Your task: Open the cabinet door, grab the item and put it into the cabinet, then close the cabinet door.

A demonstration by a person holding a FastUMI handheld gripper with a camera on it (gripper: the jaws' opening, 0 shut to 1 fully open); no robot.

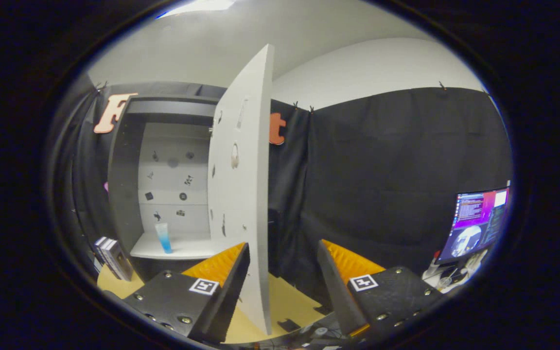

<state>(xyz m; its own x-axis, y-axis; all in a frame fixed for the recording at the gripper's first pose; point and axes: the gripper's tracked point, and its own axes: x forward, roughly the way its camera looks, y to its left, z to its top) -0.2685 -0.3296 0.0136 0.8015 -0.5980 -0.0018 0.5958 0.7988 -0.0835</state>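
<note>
**Between the fingers: door edge, nothing pinched**

Just ahead of the gripper (282, 265), between its two spread fingers, stands the open cabinet door (241, 170), seen nearly edge-on and closer to the left finger (221, 272) than the right. Touching or not, cannot tell. Beyond the left finger, inside the cabinet (124, 184), rests the tube (164, 237), upright on the bottom shelf (183, 249), clear with a blue lower part. Left of the cabinet, leaning on the table (289, 301), a few books (113, 257). Beyond the right finger, well apart, glows a monitor (479, 221).
</note>
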